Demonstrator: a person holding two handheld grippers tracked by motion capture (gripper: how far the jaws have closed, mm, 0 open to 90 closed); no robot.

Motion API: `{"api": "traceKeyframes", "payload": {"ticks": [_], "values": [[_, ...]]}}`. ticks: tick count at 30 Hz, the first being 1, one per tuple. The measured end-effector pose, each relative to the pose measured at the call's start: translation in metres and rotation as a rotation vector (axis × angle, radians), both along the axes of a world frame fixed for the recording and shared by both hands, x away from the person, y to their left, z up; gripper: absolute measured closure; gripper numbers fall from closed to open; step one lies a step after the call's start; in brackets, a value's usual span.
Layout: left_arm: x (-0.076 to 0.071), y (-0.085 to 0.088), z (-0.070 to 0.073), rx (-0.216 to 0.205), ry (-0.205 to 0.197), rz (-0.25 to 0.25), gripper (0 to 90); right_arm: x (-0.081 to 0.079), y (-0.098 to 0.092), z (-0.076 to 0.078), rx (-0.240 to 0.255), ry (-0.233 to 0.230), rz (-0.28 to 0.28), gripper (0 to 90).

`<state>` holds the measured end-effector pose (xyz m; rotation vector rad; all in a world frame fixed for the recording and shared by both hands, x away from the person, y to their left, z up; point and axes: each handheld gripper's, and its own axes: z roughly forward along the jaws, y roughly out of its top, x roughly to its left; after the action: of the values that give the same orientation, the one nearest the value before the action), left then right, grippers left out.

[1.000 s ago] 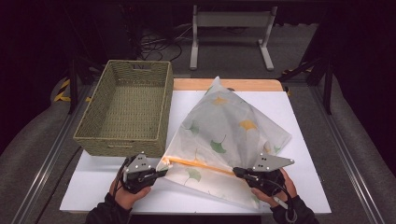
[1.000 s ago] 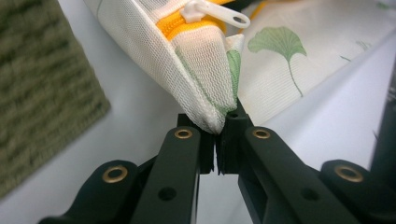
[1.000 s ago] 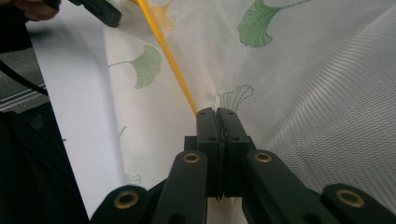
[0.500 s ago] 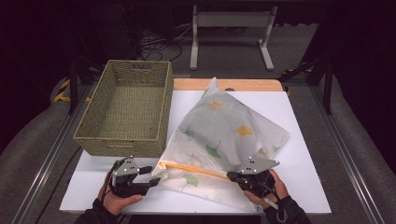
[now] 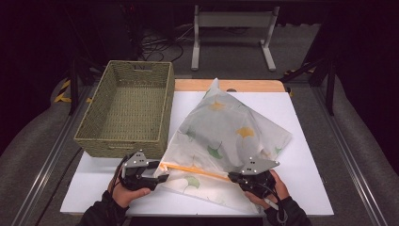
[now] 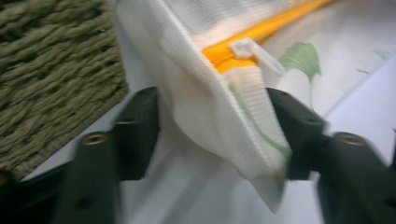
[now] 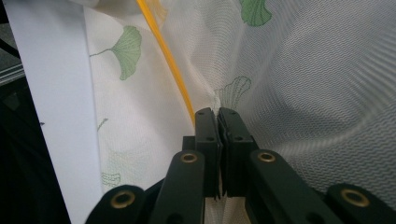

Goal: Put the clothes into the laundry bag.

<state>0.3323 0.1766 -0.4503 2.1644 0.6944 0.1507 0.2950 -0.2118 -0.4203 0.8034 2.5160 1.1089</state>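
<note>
White table [image 5: 306, 122] under mesh bag [image 5: 226, 136], basket [image 5: 127, 110] at nine o'clock. Left tongs [image 5: 160, 176] half-open, just closing some, around zipper corner [image 6: 233, 60]; right tongs [image 5: 231, 177] clamped on mesh.

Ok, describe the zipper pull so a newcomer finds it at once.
Start at the woven basket on the white table. Right of it lies a mesh bag printed with leaves. Its orange zipper ends beside the left gripper in a small white pull.
</note>
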Motion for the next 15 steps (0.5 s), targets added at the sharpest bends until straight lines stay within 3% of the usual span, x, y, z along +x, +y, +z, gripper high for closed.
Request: {"api": "traceKeyframes", "payload": {"ticks": [5, 8, 13, 15], "values": [[-0.0030, 0.0067, 0.0016, 0.031, -0.024, -0.017, 74.0, 0.0004, 0.0004, -0.0013, -0.005, -0.001, -0.007, 87.6], [-0.0049, 0.0079, 0.0013, 0.034, -0.025, -0.037, 82.5, 0.0007, 0.0011, -0.0020, -0.002, 0.000, -0.009, 87.2], [-0.0063, 0.0069, -0.0002, 0.047, -0.033, -0.053, 84.8, 0.0010, 0.0016, -0.0026, 0.012, 0.007, -0.007, 85.3], [-0.0063, 0.0080, -0.0016, 0.035, -0.017, -0.043, 84.5, -0.0005, 0.0018, -0.0007, 0.033, -0.005, -0.006, 83.4]]}}
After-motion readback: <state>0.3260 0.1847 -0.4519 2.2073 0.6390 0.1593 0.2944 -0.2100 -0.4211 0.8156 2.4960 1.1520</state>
